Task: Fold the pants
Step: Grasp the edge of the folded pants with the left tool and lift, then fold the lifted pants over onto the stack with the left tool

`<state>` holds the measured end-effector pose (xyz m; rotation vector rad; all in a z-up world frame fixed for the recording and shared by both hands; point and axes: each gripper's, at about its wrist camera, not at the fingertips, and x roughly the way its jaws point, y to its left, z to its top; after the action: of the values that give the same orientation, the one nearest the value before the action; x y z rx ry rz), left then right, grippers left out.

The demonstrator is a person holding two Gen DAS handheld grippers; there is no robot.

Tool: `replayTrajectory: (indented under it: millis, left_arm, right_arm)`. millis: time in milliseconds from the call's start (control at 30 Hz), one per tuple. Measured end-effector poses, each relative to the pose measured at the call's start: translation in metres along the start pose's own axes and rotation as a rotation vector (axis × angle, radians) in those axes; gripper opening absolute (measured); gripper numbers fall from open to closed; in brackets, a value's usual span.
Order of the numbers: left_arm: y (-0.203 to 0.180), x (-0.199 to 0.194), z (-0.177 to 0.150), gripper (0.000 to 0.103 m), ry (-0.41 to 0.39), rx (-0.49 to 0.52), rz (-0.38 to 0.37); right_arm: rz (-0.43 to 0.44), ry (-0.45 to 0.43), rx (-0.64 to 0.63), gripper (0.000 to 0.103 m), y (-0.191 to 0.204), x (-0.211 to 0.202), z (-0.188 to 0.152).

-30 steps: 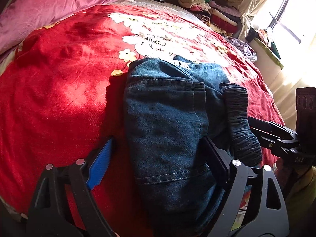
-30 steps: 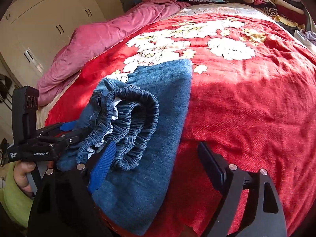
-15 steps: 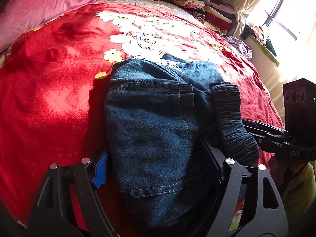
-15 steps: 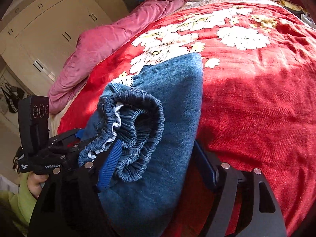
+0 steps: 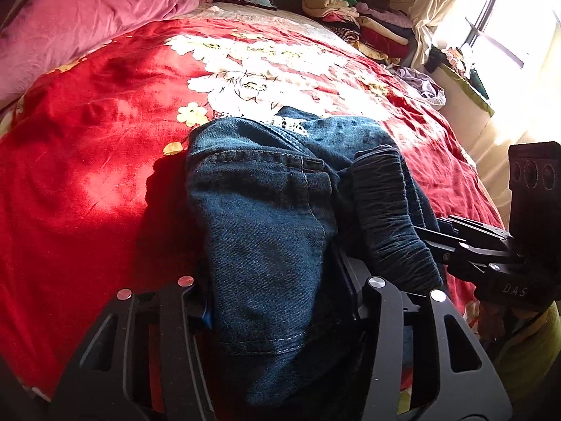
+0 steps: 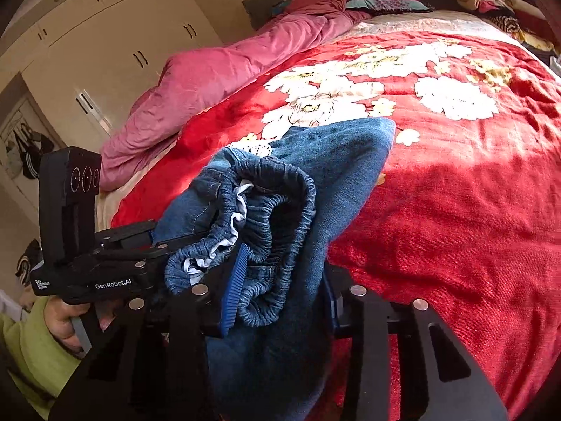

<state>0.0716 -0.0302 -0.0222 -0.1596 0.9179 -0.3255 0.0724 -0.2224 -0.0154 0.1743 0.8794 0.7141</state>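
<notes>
Folded blue denim pants (image 5: pixel 266 217) lie at the near edge of the red floral bedspread (image 5: pixel 87 161). My left gripper (image 5: pixel 277 298) is shut on the near end of the bundle by the back pocket. In the right wrist view the pants (image 6: pixel 329 161) show their elastic waistband (image 6: pixel 266 217) bunched toward me, and my right gripper (image 6: pixel 280 298) is shut on that waistband side. Each gripper shows in the other's view: the right one (image 5: pixel 445 238) at the waistband, the left one (image 6: pixel 154 242) at the left.
A pink duvet (image 5: pixel 77 38) lies along the bed's left side. A stack of folded clothes (image 5: pixel 354 28) sits at the far right corner near a bright window (image 5: pixel 505 28). Cream wardrobes (image 6: pixel 115 45) stand beyond the bed. The bed's front edge is directly below the grippers.
Both grippers have closed in from open onto the pants bundle. Its near end has risen slightly and bunched toward me.
</notes>
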Motion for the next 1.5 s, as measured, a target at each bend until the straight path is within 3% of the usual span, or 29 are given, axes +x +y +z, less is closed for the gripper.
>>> replayTrajectory:
  millis: [300,567,1133,1500]
  left_arm:
    - [-0.012,-0.02,0.009,0.04,-0.045,0.021,-0.002]
    - [-0.013,-0.029,0.036,0.04,-0.092,0.043,0.014]
    - [-0.008,-0.011,0.091,0.04,-0.119,0.056,0.038]
    - [-0.003,0.003,0.106,0.04,-0.121,0.049,0.041]
  right_arm:
    - [-0.02,-0.04,-0.097,0.031,0.023,-0.016,0.012]
    - [-0.021,-0.076,-0.135,0.031,0.024,-0.017,0.036]
    - [-0.064,-0.117,-0.148,0.031,0.002,0.006,0.089]
    - [-0.083,-0.131,-0.138,0.031,-0.011,0.016,0.104]
